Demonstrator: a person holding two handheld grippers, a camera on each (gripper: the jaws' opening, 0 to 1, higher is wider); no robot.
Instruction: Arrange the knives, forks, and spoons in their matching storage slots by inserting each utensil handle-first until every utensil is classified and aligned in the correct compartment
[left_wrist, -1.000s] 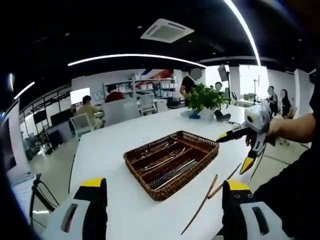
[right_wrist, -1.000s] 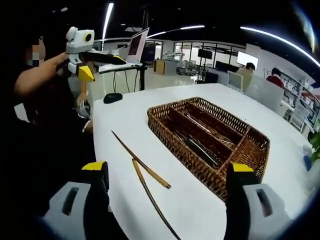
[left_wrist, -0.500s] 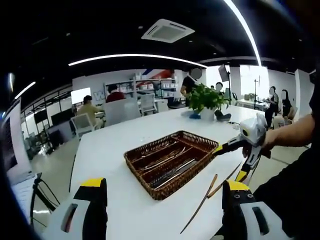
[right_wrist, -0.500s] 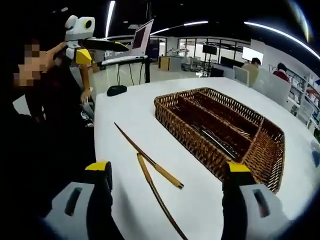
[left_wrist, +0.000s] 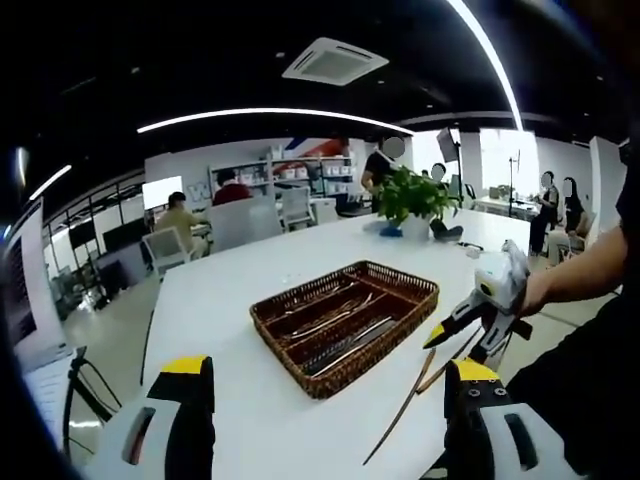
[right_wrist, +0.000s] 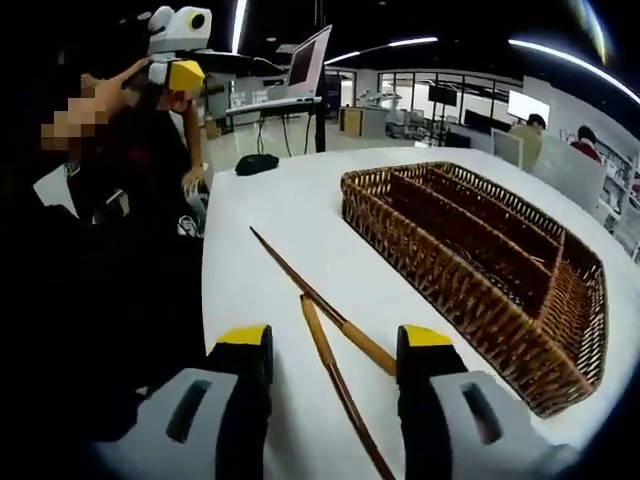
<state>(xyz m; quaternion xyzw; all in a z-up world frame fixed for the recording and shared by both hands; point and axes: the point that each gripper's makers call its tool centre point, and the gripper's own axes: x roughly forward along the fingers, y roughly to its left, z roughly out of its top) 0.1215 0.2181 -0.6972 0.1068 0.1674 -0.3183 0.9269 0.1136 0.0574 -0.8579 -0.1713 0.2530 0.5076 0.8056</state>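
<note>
in the left gripper view, the left gripper (left_wrist: 330, 420) is sitting at the bottom of the frame with its jaws spread wide and nothing between them. at frame centre a wicker basket (left_wrist: 400, 322) is resting on the white desk (left_wrist: 230, 300), with metal utensils (left_wrist: 345, 340) lying in its compartments — which kinds, i cannot tell. two wooden utensils (left_wrist: 425, 380) are lying crossed on the desk at lower right, just beside the basket. the right gripper (left_wrist: 462, 335) is coming in at the right, hovering over them.

in the right gripper view, the right gripper (right_wrist: 335, 350) is showing its jaws partly open at the bottom, holding nothing — the wooden utensils (right_wrist: 330, 335) are lying between them, the basket (right_wrist: 470, 300) at right.
</note>
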